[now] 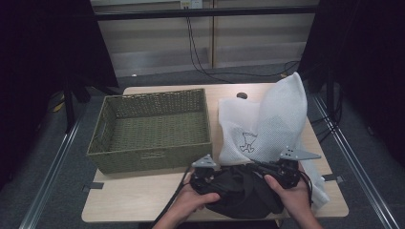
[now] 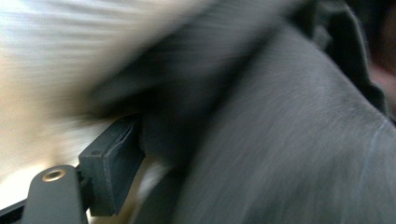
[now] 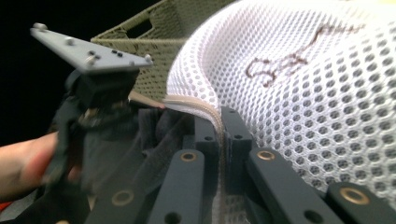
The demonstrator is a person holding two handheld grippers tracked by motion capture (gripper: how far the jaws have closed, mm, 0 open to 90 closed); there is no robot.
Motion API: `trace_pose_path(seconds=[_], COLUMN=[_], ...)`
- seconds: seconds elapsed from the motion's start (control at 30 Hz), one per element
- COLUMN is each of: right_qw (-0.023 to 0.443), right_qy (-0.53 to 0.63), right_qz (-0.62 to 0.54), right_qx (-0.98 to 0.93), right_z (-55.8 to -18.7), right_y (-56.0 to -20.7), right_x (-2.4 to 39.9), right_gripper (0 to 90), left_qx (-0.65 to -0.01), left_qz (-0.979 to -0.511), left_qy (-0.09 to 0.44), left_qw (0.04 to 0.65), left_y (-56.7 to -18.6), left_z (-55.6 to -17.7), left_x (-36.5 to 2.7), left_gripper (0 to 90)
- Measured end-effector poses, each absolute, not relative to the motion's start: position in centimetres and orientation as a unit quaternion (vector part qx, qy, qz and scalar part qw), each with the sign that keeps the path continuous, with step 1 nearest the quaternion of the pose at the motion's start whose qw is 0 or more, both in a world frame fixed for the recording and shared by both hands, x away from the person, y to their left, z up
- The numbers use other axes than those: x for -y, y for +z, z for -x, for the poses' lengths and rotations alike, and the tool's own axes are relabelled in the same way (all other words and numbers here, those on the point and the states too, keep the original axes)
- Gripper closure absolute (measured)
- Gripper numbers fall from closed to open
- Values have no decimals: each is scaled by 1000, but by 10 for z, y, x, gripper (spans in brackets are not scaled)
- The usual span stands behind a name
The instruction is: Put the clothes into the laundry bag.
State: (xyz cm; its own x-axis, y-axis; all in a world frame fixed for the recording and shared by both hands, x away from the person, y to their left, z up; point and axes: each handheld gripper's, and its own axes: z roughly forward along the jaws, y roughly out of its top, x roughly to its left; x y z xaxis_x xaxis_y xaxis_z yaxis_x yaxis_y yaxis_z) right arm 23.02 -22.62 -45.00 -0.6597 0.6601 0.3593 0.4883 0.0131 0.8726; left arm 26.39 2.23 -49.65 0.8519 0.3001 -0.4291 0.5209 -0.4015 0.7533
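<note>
One woven olive basket (image 1: 150, 129) stands on the table (image 1: 119, 200), off to the left of both tools and a little beyond them. It is one open compartment with nothing in it that can be made out.

The left gripper (image 1: 204, 177) sits at the near edge of the table, just right of the basket's near corner, against the left end of one dark garment (image 1: 243, 191). In the left gripper view the picture is smeared by motion: one black pad (image 2: 109, 170) shows at lower left with dark cloth (image 2: 289, 154) lying past it, not pressed against it. The jaws stand spread, with no grip on the cloth that I can see.

The dark garment lies bunched between the two grippers, touching both, at the mouth of one white mesh laundry bag (image 1: 272, 124). The bag rises beyond the tools, its top peaked up, with one dark drawn figure on its front.

The right gripper (image 1: 286, 175) is at the garment's right end. In the right gripper view its jaws are pressed together on the tan-trimmed edge of the mesh bag (image 3: 299, 93). The left gripper (image 3: 100, 100), with its grey plate, shows to the left of them, against the dark cloth.
</note>
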Motion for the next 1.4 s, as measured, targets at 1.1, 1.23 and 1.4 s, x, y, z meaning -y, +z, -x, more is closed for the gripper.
trace_pose_path(seconds=[1.1,1.23,1.4], right_qw=[3,50,61], right_qy=[604,574,552], right_qz=[-400,-406,-418], right_qx=[-689,-709,-719], right_z=[-231,-228,-232], right_y=[-465,-462,-465], right_x=[232,229,227], right_gripper=[871,870,870], left_qx=[-244,-230,-279], left_qz=[-855,-848,-837], left_qy=[39,29,21], left_qw=[456,478,471], left_y=[-488,-485,-486], left_z=[-239,-232,-240], left_x=[-5,-50,-89], left_gripper=[302,226,223])
